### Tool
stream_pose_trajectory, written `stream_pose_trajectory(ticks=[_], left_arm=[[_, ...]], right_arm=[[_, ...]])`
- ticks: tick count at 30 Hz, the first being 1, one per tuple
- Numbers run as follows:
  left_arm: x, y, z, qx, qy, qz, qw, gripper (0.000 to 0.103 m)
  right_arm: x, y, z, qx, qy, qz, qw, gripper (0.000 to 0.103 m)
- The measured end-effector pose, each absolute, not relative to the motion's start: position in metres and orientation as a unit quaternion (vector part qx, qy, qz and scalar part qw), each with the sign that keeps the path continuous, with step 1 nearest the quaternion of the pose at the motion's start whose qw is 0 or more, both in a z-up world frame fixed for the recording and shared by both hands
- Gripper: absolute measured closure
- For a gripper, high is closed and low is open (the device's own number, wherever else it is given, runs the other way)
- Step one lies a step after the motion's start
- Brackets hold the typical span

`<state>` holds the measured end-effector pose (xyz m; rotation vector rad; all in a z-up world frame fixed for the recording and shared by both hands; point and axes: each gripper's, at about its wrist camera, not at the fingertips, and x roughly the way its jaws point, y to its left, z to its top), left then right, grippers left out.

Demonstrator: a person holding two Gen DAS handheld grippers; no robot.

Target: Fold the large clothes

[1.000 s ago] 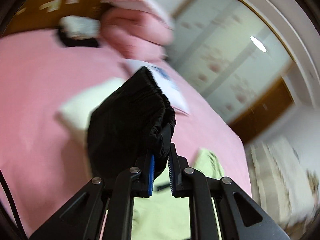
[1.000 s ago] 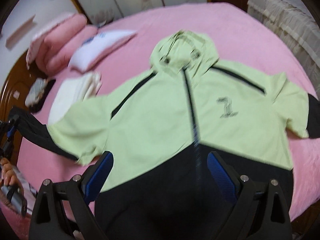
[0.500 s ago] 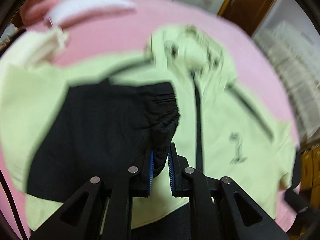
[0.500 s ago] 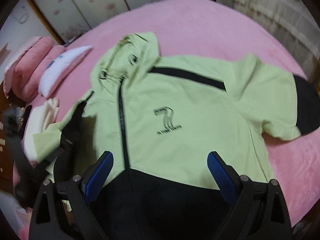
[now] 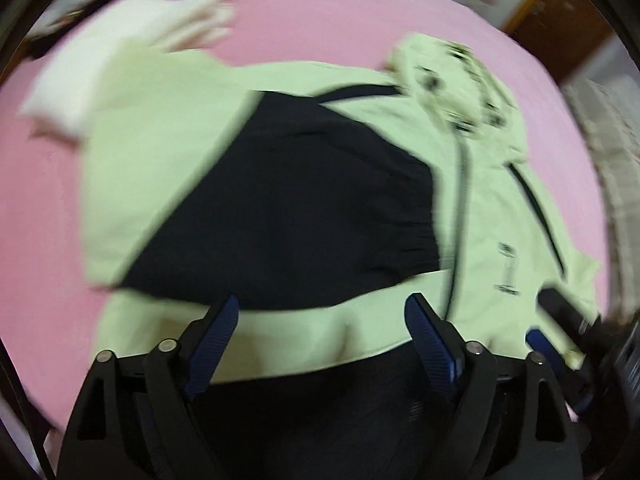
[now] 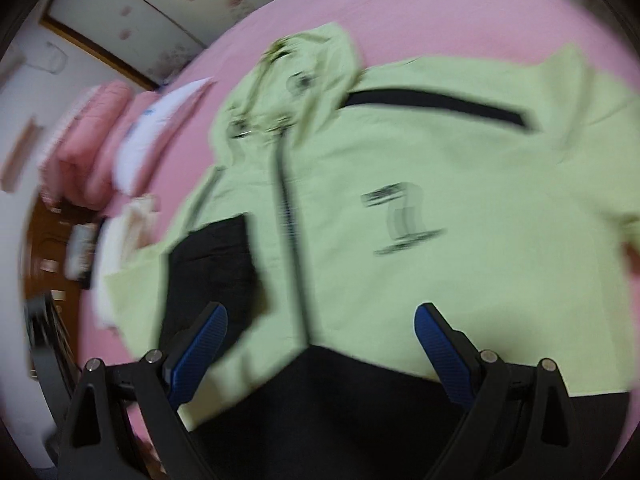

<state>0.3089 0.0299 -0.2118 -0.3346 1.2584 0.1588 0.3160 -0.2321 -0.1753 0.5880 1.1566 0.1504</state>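
Note:
A light green hooded jacket (image 6: 460, 184) with a black hem lies face up on the pink bed (image 6: 460, 8). Its left sleeve is folded across the chest, and the sleeve's black cuff end (image 5: 304, 208) lies flat on the green front; it also shows in the right wrist view (image 6: 212, 268). My left gripper (image 5: 320, 340) is open and empty just above the jacket's lower front. My right gripper (image 6: 320, 344) is open and empty above the hem, near the zip (image 6: 288, 216). The other sleeve (image 6: 592, 92) is spread out to the right.
A folded cream cloth (image 5: 116, 40) lies on the bed beside the jacket's shoulder. A white pillow (image 6: 160, 120) and pink pillows (image 6: 88, 140) are at the headboard end. The right gripper (image 5: 576, 344) shows at the left wrist view's right edge.
My left gripper carried the black cuff over the jacket's chest, then opened and let it go. The sleeve now lies folded across the front. The right gripper stayed open and shifted slightly.

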Motion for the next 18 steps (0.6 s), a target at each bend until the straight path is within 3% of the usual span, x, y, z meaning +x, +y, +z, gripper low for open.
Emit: stream_pose_trajectory(ticks=[6, 9, 11, 12, 18], left_arm=[[0.26, 0.087, -0.229, -0.149, 0.602, 0.18, 0.763, 0.018], [0.244, 0.11, -0.24, -0.168, 0.609, 0.199, 0.749, 0.018], [0.238, 0.121, -0.245, -0.179, 0.606, 0.196, 0.75, 0.018], [0.238, 0.124, -0.248, -0.177, 0.609, 0.196, 0.748, 0.018], [0.257, 0.13, -0.267, -0.153, 0.624, 0.194, 0.741, 0.018]], right_arm=[[0.35, -0.16, -0.22, 0.288, 0.591, 0.137, 0.741, 0.028], [0.361, -0.131, -0.24, 0.268, 0.612, 0.151, 0.728, 0.053], [0.367, -0.12, -0.243, 0.247, 0.61, 0.148, 0.738, 0.087], [0.37, -0.117, -0.241, 0.241, 0.597, 0.148, 0.75, 0.095], [0.389, -0.133, -0.181, 0.243, 0.48, 0.167, 0.826, 0.099]])
